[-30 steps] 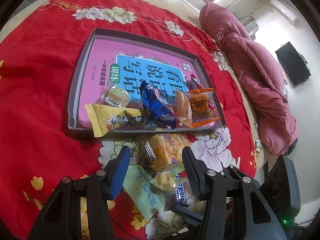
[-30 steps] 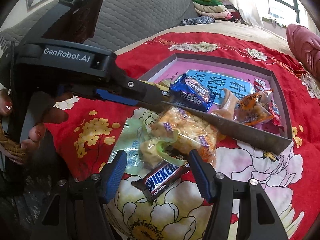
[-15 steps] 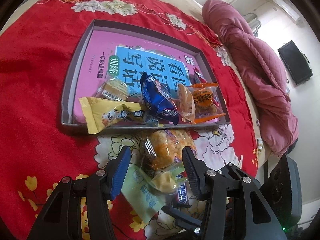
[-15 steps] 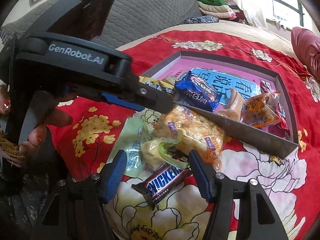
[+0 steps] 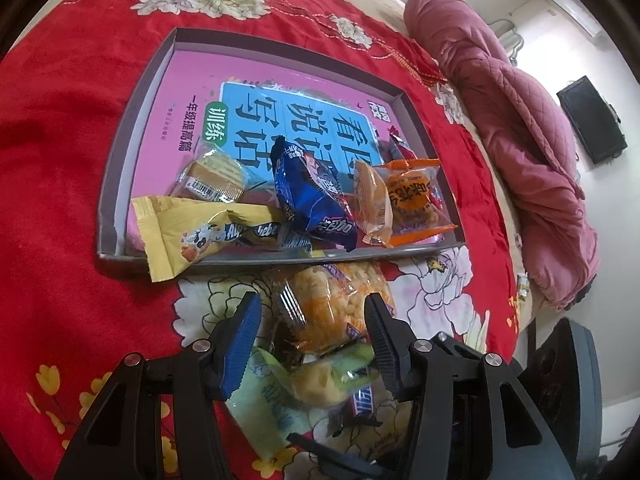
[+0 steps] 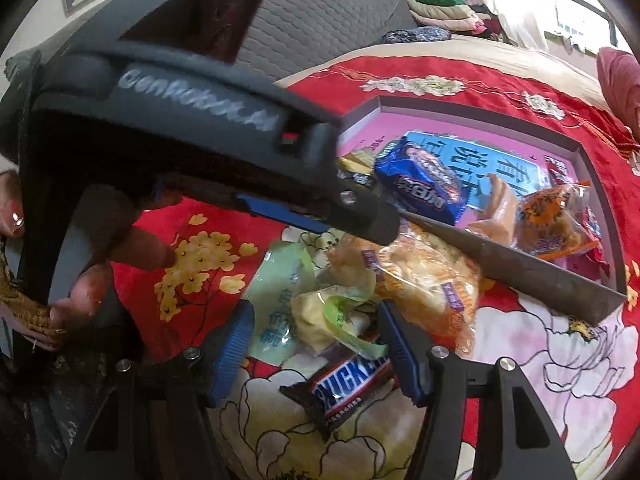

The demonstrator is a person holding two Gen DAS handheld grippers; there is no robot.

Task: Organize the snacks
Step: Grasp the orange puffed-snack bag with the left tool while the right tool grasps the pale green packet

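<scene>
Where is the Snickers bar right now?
In the right wrist view the Snickers bar lies low in the centre on the floral bedspread, outside the tray, partly under the pale green wrapper, near the right gripper.

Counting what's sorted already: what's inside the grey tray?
In the grey tray: pink book, blue packet, yellow wrapper, orange packet, and others. Anything beneath is hidden.

Both black two-finger grippers tilt downward, the left gripper (image 5: 312,332) part-open; the right gripper (image 6: 316,344) has just been narrowing.
</scene>
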